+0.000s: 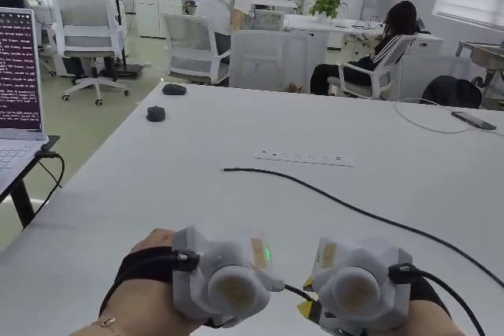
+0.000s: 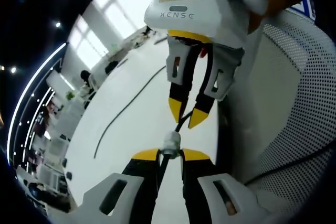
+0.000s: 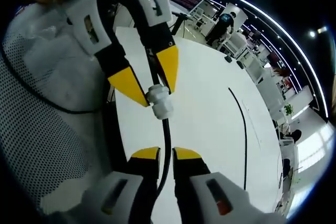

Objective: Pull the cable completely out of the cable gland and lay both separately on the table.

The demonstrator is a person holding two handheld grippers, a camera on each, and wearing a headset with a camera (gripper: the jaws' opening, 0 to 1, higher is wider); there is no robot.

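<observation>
The left gripper (image 2: 170,153) has its jaws clamped on the white cable gland (image 2: 170,142), held over the bench (image 1: 236,131). The right gripper (image 3: 160,155) pinches the black cable (image 3: 166,140) just beside it. The cable is not yet out, so both the pulling and the laying down remain.

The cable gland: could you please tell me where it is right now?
In the left gripper view, the cable gland sits pinched between the left gripper's yellow tips over the white table, the right gripper clamping the black cable beside it.
</observation>
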